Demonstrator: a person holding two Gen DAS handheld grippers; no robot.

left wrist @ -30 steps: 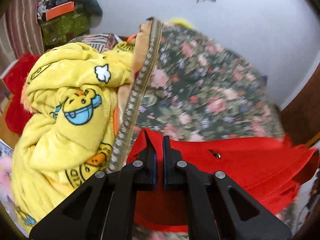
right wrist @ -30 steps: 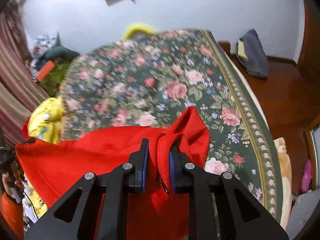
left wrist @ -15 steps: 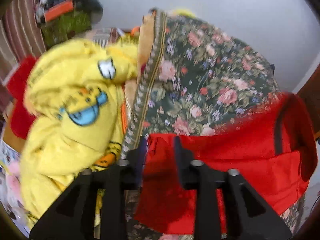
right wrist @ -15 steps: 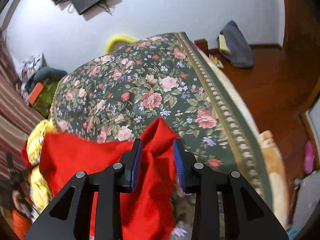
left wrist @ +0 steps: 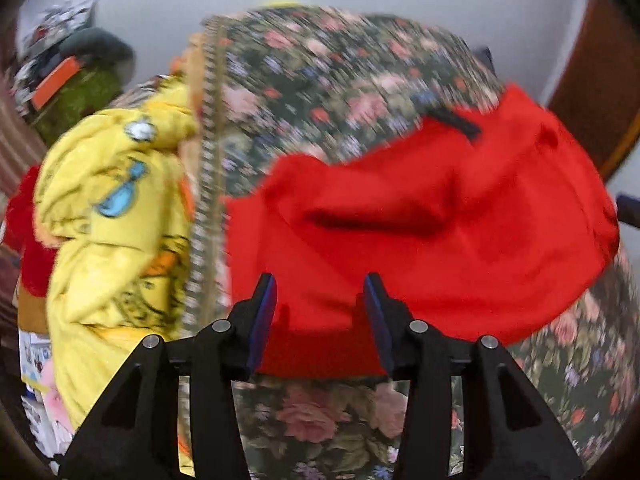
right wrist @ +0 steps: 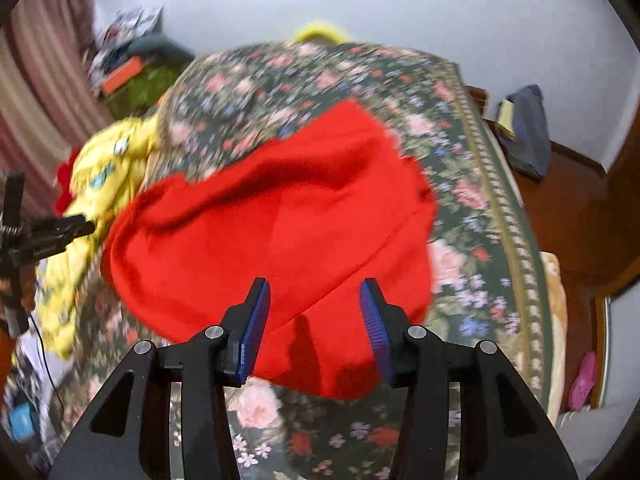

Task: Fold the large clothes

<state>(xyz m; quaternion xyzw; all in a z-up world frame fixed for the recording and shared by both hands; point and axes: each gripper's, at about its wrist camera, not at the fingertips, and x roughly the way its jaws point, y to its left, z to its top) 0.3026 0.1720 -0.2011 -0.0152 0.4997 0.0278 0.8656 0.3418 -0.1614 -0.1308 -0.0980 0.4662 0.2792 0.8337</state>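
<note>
A large red garment (left wrist: 420, 216) lies rumpled on the floral bedspread (left wrist: 320, 80); a dark strip shows near its far edge. In the left wrist view my left gripper (left wrist: 320, 284) hangs over the garment's near hem. Its jaws are opening, and red cloth shows in the gap without touching the blue pads (left wrist: 262, 312). The right wrist view shows the same garment (right wrist: 280, 232) on the bedspread (right wrist: 472, 184). My right gripper (right wrist: 314, 286) is above its near edge, jaws opening, pads off the cloth. Both views are blurred.
A yellow cartoon-print blanket (left wrist: 116, 208) is heaped at the bed's left side, with something red (left wrist: 24, 216) beyond it. Clutter (left wrist: 72, 80) is piled in the back left corner. Right of the bed are wooden floor (right wrist: 580, 208), a dark blue bag (right wrist: 524, 132) and a pink slipper (right wrist: 582, 380).
Both grippers were shut on the red garment's edges and now stand open. The garment has dropped out of them and spread over the bedspread. Both hands have swung sideways.
</note>
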